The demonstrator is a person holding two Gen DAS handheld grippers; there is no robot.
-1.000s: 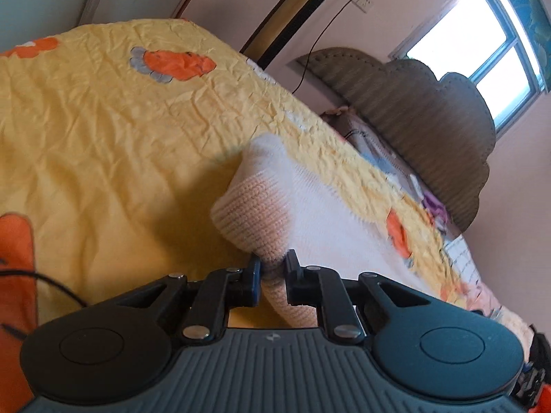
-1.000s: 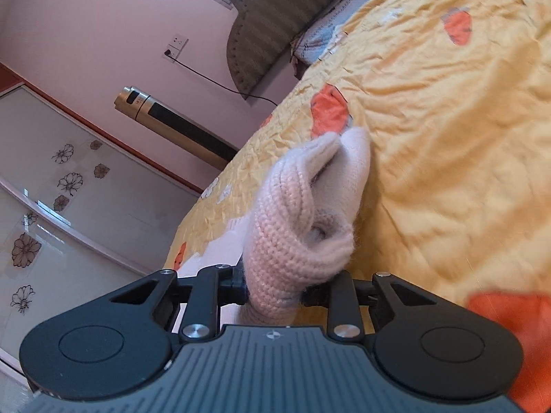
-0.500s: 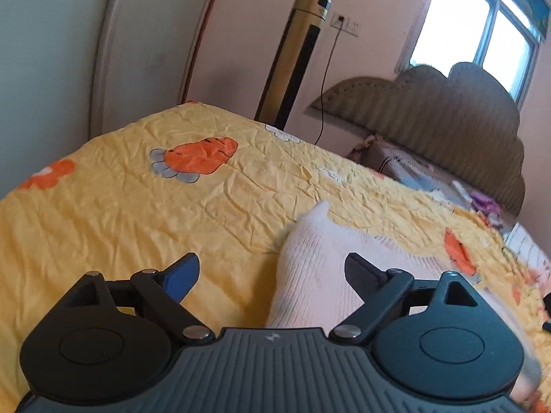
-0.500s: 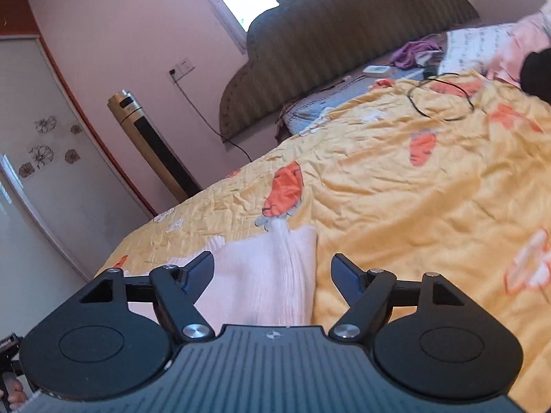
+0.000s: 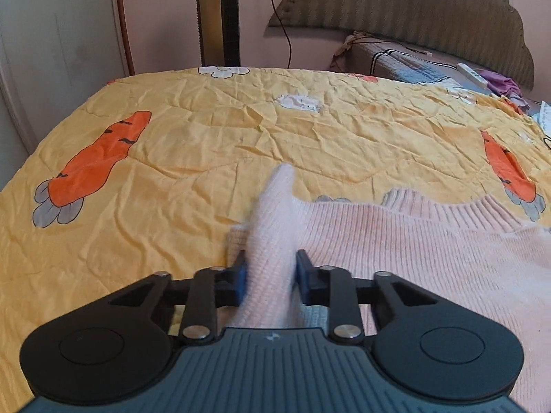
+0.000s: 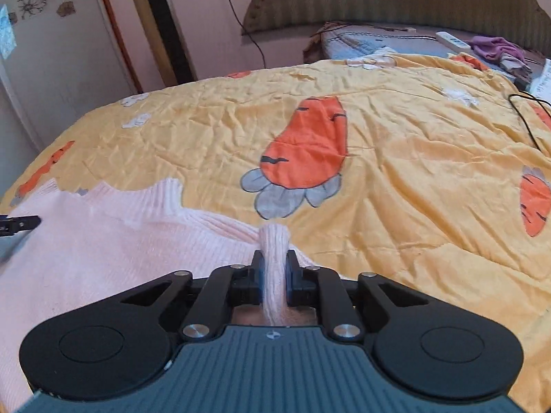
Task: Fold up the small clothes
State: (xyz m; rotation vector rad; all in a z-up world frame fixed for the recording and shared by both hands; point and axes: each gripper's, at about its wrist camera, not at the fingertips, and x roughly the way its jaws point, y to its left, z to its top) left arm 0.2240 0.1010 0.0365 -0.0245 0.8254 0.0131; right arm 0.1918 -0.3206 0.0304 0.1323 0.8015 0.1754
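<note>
Left tool point(image 5: 269, 272), right tool point(image 6: 274, 273) each pinching pink sweater point(image 5: 430, 241) fold on quilt point(image 5: 172, 158).

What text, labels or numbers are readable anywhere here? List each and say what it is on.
No readable words or numbers.
Left claw body: a small pale logo mark, no letters.
Right claw body: a small round emblem, no letters.
White remote by the headboard: markings too small to read.
</note>
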